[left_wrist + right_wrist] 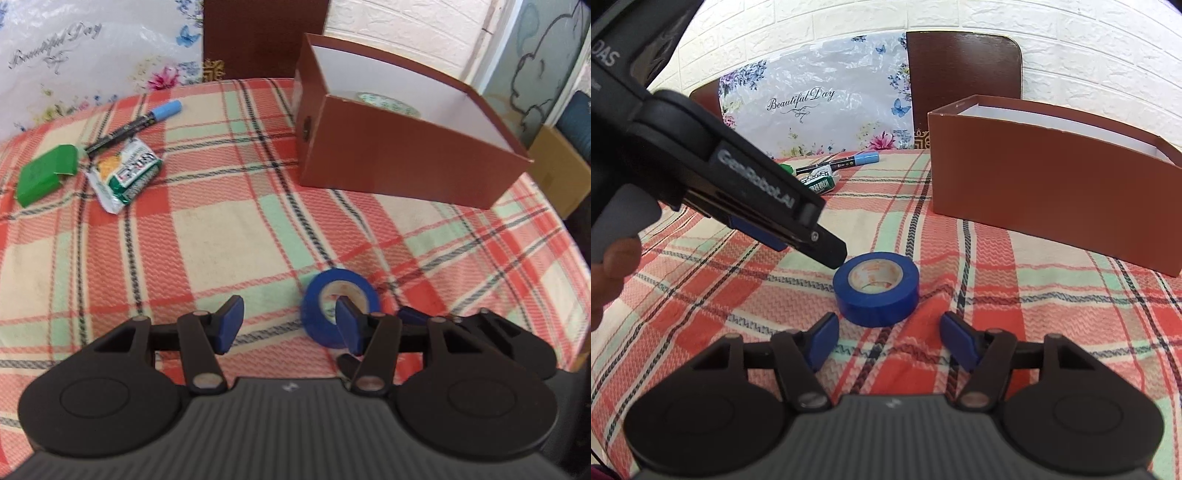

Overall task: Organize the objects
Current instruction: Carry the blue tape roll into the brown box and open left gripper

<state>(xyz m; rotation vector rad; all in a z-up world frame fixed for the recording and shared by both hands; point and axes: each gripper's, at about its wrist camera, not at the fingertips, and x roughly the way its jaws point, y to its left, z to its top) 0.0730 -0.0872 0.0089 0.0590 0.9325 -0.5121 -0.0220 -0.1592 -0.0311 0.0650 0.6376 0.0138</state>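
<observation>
Work surface: plaid cloth (pixel 229 229) covering a table, seen in both wrist views.
Target container: brown box (pixel 399 155), open at the top, standing at the far right of the cloth. A pale roll with green print (pixel 388 103) already lies inside, judged to be a stowed item.
Item in hand: none. Neither gripper holds anything.
Current item: blue tape roll (pixel 876 288), lying flat on the cloth, hole upward, near the front edge and well apart from the box.
Right gripper (pixel 888 341): jaws part-open, wide enough to admit the roll. The roll sits just ahead of the pads, not between them; no contact is visible.
Left gripper (pixel 290 325): jaws part-open and empty. Its right-hand finger (pixel 347 325) overlaps the roll in the left wrist view; the right wrist view shows the tip just beside the roll's far left rim. Whether it touches cannot be told.
Remaining items: green packet (pixel 44 173), snack pack (pixel 123 173) and marker with a blue cap (pixel 136 122), grouped at the far left of the cloth, the marker lying partly over the snack pack.
Progress estimate: early to middle. One item appears stored; four remain on the cloth.
Step in hand: judged to be the approach to the tape roll, grasp not yet made.
Remaining work: grasp the roll, carry it to the box, then clear the left group.
</observation>
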